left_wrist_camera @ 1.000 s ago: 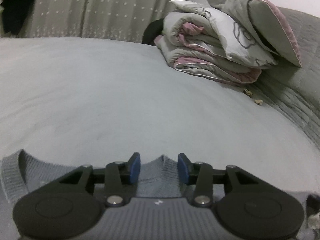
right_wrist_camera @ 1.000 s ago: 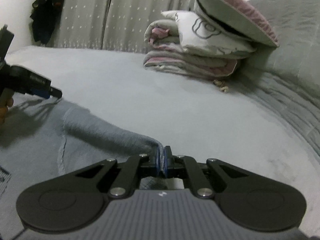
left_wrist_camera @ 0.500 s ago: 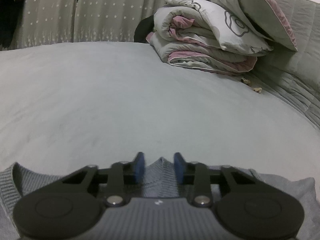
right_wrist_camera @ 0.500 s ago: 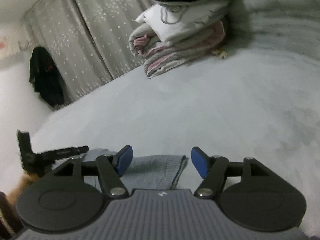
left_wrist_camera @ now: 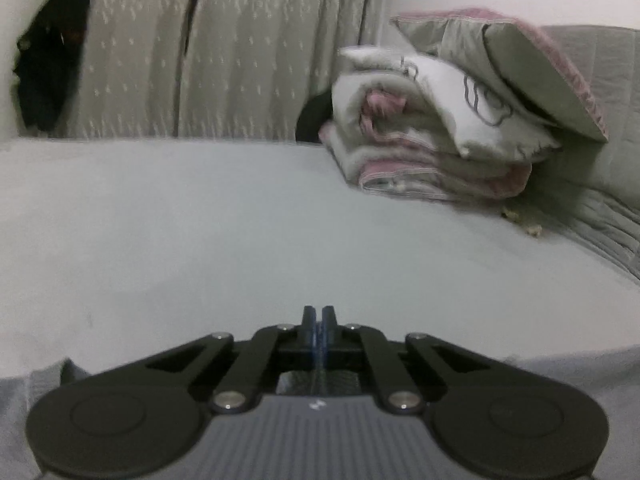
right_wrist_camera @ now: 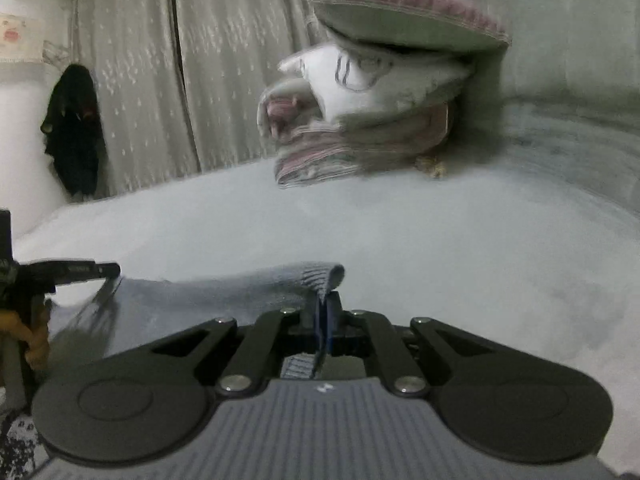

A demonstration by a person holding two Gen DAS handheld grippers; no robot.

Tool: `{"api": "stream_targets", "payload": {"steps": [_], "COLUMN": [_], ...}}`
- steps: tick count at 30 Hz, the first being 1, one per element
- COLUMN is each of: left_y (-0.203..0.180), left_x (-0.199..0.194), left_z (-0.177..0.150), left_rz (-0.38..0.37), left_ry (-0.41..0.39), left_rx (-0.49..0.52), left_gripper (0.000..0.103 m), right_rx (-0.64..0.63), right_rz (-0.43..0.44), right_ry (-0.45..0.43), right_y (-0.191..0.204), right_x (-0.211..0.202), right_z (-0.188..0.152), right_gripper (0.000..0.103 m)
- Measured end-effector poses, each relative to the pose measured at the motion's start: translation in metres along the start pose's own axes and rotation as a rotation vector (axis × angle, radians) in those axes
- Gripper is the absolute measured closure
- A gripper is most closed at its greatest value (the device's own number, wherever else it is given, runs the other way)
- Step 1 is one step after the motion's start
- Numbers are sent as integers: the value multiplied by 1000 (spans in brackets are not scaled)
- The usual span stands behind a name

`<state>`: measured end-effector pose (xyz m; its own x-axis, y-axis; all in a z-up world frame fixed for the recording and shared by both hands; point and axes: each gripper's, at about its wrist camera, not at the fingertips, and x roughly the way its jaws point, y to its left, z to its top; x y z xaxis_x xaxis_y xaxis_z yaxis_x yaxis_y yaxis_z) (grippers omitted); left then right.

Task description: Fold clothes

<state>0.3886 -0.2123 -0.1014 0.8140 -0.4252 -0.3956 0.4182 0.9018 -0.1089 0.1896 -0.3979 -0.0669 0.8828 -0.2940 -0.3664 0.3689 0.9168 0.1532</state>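
Down at the near edge of the bed (left_wrist_camera: pixel 224 232), both tongs are pinching the grey knitted sweater (right_wrist_camera: pixel 224 292) that is lying spread across the pale sheet. The right tongs (right_wrist_camera: pixel 325 312) are sitting closed on the ribbed end of one part of the sweater, with a thin fold of knit running down between the blue pads and the cuff-like edge curling up just above them. The left tongs (left_wrist_camera: pixel 319 322) are likewise standing pressed together; grey knit is showing through the gap just behind them and the sweater is spreading out to either side beneath them, so they are gripping fabric too. In the right wrist view the left tongs are reaching in from the left edge, with part of a hand (right_wrist_camera: pixel 34 336) showing below them. Farther back on the bed, a folded pink and white quilt (left_wrist_camera: pixel 424 152) is resting with a pillow (left_wrist_camera: pixel 516 80) leaning on top of it. Behind, pale dotted curtains (left_wrist_camera: pixel 224 60) are hanging, and a dark garment (right_wrist_camera: pixel 74 132) is hanging beside them.
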Motion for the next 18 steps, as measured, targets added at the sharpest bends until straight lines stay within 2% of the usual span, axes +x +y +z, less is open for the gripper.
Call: {"api": "stream_targets", "payload": {"steps": [3, 6, 9, 10, 11, 13, 14, 18], "left_y": [-8, -15, -20, -22, -24, -27, -28, -44], "left_x": [15, 34, 39, 38, 37, 31, 26, -2], "left_z": [-3, -6, -5, -4, -3, -2, -2, -6], "left_rz": [19, 48, 63, 69, 75, 68, 58, -21], "left_ry": [52, 149, 170, 172, 172, 171, 166, 155], "left_rx": [39, 82, 114, 126, 137, 141, 139, 165], "left_gripper": [101, 101, 100, 97, 94, 72, 68, 61], "right_rx": [-30, -34, -1, 43, 90, 192, 239, 341], "right_rz": [-35, -52, -48, -22, 4, 61, 89, 156], "right_ry": [48, 117, 162, 169, 175, 197, 209, 232], "right_y": [2, 0, -8, -14, -20, -34, -40, -56], "right_x": [9, 21, 27, 26, 26, 22, 19, 8], "right_z": [-6, -12, -16, -15, -15, -14, -13, -9], "right_gripper": [100, 100, 97, 88, 86, 86, 86, 86]}}
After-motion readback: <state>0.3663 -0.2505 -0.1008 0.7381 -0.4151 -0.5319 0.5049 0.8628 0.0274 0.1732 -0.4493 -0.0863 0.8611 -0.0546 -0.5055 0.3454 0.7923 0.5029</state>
